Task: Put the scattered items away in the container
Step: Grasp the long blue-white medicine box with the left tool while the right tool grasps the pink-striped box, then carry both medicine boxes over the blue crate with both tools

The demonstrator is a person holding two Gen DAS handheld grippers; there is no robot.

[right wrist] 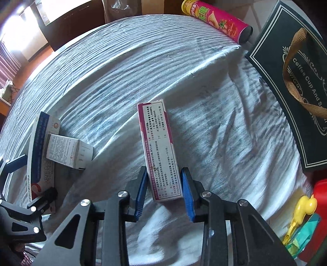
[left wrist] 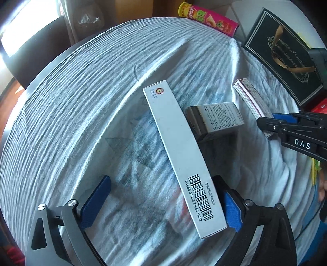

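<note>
A long white box with a barcode (left wrist: 184, 155) lies on the striped cloth, its near end between the wide-apart fingers of my open left gripper (left wrist: 163, 204) and close against the right pad. A small grey box (left wrist: 216, 120) leans on its far side. In the right wrist view, a pink-and-white box (right wrist: 159, 151) lies between the pads of my right gripper (right wrist: 164, 190). The right pad is at the box and a thin gap shows at the left pad. A dark gift bag with a ribbon handle (right wrist: 290, 86) lies at the far right.
A pink chips can (right wrist: 216, 18) lies at the far edge of the cloth-covered round table (left wrist: 85, 92). A red object and a yellow duck toy (right wrist: 304, 206) sit near the right edge. Dark furniture (left wrist: 36, 55) stands beyond the table.
</note>
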